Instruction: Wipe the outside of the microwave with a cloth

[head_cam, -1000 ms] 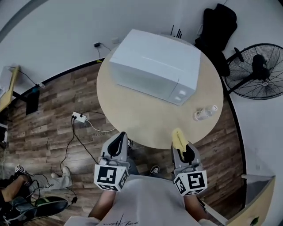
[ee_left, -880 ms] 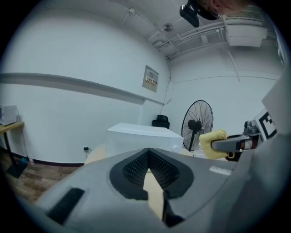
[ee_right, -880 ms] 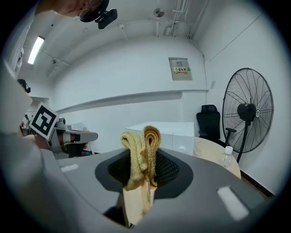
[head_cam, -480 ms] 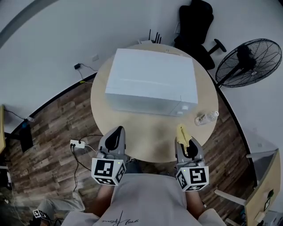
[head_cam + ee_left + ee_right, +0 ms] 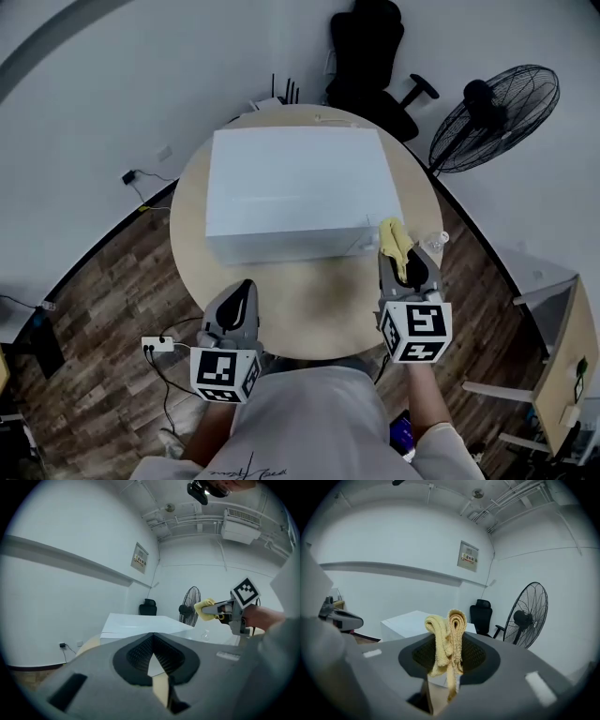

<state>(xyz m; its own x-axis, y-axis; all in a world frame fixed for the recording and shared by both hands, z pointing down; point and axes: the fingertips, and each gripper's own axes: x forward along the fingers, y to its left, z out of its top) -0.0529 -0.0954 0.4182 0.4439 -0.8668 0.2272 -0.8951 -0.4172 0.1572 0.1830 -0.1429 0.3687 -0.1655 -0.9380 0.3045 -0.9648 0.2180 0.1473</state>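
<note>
A white microwave (image 5: pixel 291 192) stands on a round beige table (image 5: pixel 309 305), its door side facing me. My right gripper (image 5: pixel 403 258) is shut on a folded yellow cloth (image 5: pixel 392 234), held just off the microwave's front right corner. The cloth (image 5: pixel 447 637) sticks up between the jaws in the right gripper view, with the microwave (image 5: pixel 405 623) beyond it. My left gripper (image 5: pixel 246 285) hovers over the table's near edge, shut and holding nothing. In the left gripper view the microwave (image 5: pixel 140 623) lies ahead and the cloth (image 5: pixel 205 607) shows at the right.
A clear plastic bottle (image 5: pixel 436 240) lies on the table right of the cloth. A standing fan (image 5: pixel 492 117) and a black office chair (image 5: pixel 370 47) are behind the table. A power strip (image 5: pixel 155 345) with cables lies on the wood floor at the left.
My viewpoint has swung round, so the microwave now faces me squarely. The right gripper with the cloth has gone forward to the microwave's front right corner. The left gripper stays near the table edge.
</note>
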